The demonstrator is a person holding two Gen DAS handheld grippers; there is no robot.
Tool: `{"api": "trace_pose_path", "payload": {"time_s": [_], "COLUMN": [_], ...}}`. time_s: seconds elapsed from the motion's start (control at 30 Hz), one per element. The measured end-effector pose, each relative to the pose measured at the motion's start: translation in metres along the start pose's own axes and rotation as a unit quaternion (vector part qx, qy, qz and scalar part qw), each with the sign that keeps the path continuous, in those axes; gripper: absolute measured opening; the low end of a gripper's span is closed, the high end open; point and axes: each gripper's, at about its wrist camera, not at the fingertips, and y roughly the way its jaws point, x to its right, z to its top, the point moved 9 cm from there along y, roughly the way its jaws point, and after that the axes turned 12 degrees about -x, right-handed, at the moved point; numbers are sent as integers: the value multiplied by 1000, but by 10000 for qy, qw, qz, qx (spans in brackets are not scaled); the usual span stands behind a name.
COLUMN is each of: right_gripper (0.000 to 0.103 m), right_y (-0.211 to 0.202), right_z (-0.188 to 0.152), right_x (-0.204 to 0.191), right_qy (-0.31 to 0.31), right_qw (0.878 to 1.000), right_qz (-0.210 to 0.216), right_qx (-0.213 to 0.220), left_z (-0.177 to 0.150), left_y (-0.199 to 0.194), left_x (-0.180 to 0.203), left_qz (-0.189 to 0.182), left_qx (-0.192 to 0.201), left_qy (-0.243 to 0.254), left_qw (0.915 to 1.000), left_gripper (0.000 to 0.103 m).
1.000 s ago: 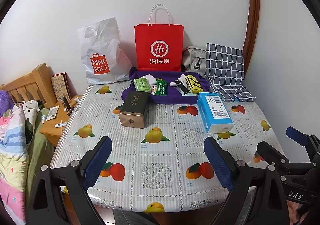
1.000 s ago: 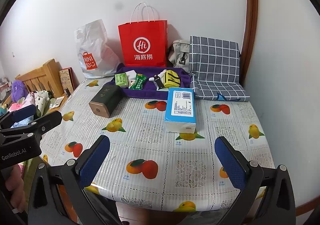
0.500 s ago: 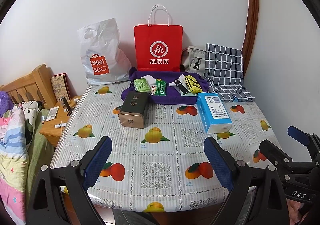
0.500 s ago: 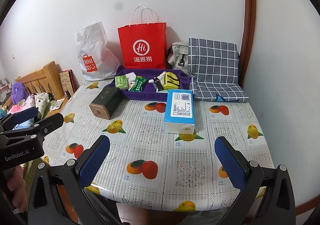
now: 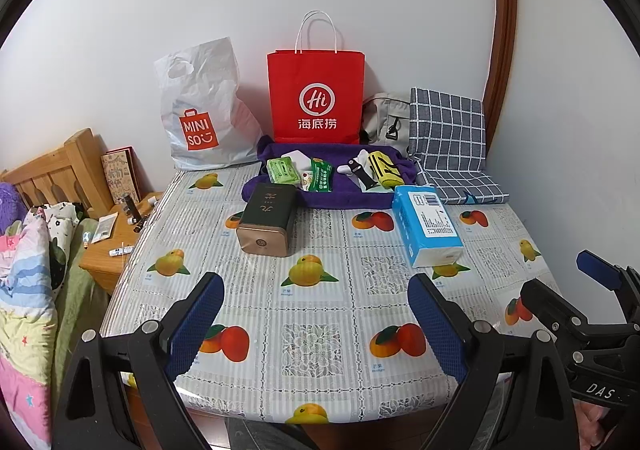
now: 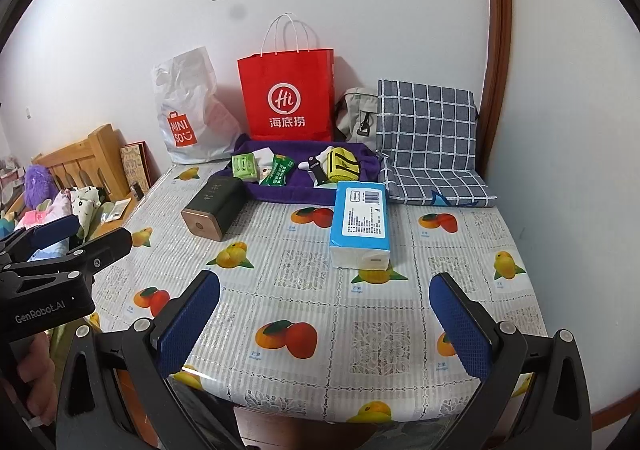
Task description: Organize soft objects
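A purple cloth (image 5: 344, 198) (image 6: 280, 190) lies at the back of the table and holds a green tissue pack (image 5: 283, 170), a green snack packet (image 5: 321, 177), a watch strap and a yellow pouch (image 5: 384, 169). A blue tissue pack (image 5: 426, 224) (image 6: 360, 222) lies right of centre. A dark tin (image 5: 266, 219) (image 6: 214, 207) lies on its side to the left. My left gripper (image 5: 316, 314) is open above the near table edge, empty. My right gripper (image 6: 324, 314) is open too, holding nothing.
A red paper bag (image 5: 316, 94), a white plastic bag (image 5: 200, 110), a grey bag (image 5: 386, 122) and a checked blue cushion (image 5: 448, 130) stand along the back wall. A wooden nightstand (image 5: 108, 246) and a bed with quilts (image 5: 24, 270) lie left of the fruit-print table (image 5: 320, 290).
Both views shift only slightly; the grippers stay open and nothing on the table has moved.
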Motion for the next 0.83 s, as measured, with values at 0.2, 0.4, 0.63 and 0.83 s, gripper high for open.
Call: {"api": "trace_pose_path", "payload": {"time_s": [0.2,0.4,0.63,0.83], "right_gripper": [103,103,103,103], "right_y": [0,-1,0,13], "right_z": [0,0,-1,-3], "right_x": [0,0,0,2], "right_qy": [4,4,-4,30], "right_qw": [10000,10000,10000,9999], "right_qz": [4,13,19,74], "right_qx": [5,21,12,-63], "left_z": [0,0,-3,1], "left_y": [0,0,-2,8], "left_x": [0,0,2,0], "left_qz": [-2,-5,-25,-95], "left_qx": [7,9,1,-35], "left_qy": [0,7,47,98], "left_qw": [10000,10000,10000,9999], "left_gripper": [93,93,93,93]}}
